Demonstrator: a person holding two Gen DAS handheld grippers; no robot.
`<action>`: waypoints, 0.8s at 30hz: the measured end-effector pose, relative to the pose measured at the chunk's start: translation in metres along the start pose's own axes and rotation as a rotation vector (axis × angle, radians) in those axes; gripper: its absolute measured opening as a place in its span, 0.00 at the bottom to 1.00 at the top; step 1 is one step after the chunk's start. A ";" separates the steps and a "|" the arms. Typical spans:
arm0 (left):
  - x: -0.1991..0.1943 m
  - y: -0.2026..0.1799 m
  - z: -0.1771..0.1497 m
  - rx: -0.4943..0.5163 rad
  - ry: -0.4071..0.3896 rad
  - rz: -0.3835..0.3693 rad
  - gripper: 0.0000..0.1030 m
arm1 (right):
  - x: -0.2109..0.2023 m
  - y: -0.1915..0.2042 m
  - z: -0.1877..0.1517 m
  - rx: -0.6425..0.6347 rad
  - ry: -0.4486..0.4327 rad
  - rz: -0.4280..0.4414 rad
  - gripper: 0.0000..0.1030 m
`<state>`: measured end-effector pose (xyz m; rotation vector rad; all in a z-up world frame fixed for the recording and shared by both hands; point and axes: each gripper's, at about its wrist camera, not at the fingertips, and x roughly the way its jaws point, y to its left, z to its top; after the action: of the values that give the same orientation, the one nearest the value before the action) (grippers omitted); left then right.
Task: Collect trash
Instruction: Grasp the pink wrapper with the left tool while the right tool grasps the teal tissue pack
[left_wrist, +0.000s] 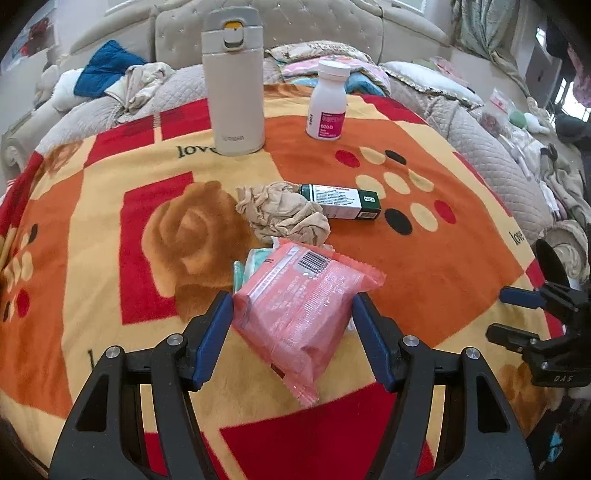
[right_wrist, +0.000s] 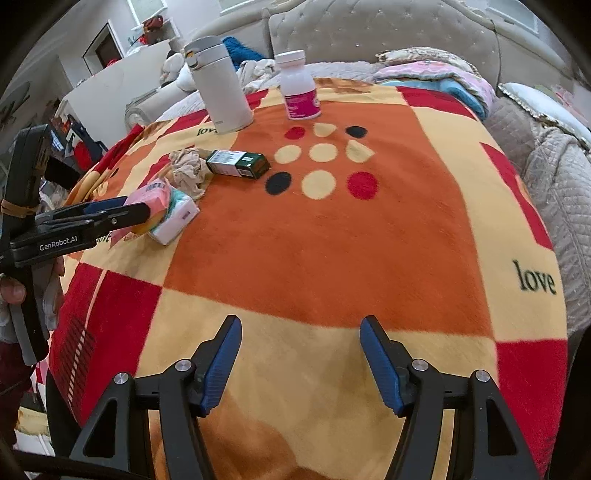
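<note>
**Left claw straddling pink packet, right claw empty**

Left gripper: jaws spread, pink packet lying between the blue pads. Left pad just beside the packet's edge; can't tell if it touches. Right pad is apart from it. Packet rests on a white tissue pack on the blanket, just in front of the crumpled beige cloth. Right gripper: jaws spread over bare blanket, well apart from the packet.

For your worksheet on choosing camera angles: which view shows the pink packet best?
The left wrist view: the pink packet lies close and large between the open left gripper, barcode visible. The right wrist view shows it small at the left edge, partly behind that gripper's fingers, atop a white pack.
</note>
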<state>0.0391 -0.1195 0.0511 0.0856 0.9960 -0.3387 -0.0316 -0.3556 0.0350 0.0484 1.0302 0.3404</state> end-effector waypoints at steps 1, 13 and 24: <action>0.002 0.000 0.001 0.004 0.007 -0.002 0.64 | 0.002 0.002 0.002 -0.003 0.002 0.002 0.62; -0.019 0.027 -0.016 -0.103 -0.032 -0.010 0.51 | 0.023 0.036 0.030 -0.066 0.003 0.105 0.63; -0.040 0.073 -0.057 -0.257 -0.029 0.111 0.51 | 0.061 0.068 0.092 -0.093 -0.061 0.076 0.63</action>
<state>-0.0033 -0.0281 0.0471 -0.0968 0.9940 -0.1086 0.0575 -0.2620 0.0453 0.0138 0.9526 0.4531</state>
